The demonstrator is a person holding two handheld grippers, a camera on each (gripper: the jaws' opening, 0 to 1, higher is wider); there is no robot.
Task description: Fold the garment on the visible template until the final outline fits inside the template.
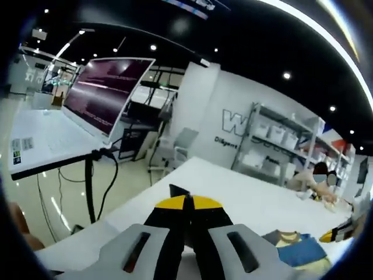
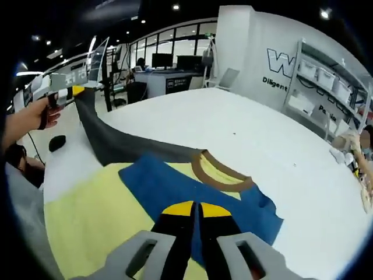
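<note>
Right gripper view shows the right gripper (image 2: 197, 205) at 6 o'clock with its black, yellow-tipped jaws pressed together, and they lie on the blue part of the garment; whether cloth is pinched between them I cannot tell. The garment is a colour-block T-shirt (image 2: 175, 186) with blue, pale yellow and dark grey panels and a brown ribbed collar (image 2: 218, 169), and it is spread on the white table (image 2: 256, 128). The collar lies just beyond the jaw tips, toward 12 o'clock. The dark grey panel (image 2: 116, 140) rises toward 10 o'clock, where the left gripper (image 2: 78, 90) holds its end lifted above the table. A person's hand (image 2: 29, 119) at 9 o'clock holds this gripper.

Left gripper view shows its own jaws at 6 o'clock closed together, with a dark edge of the cloth between the yellow tips. A folded part of the same shirt appears at 4 o'clock. Toward 10 o'clock there is a white open laptop with a dark purple screen (image 1: 108, 93). Grey metal shelves with white boxes (image 1: 280, 146) stand toward 2 o'clock.
</note>
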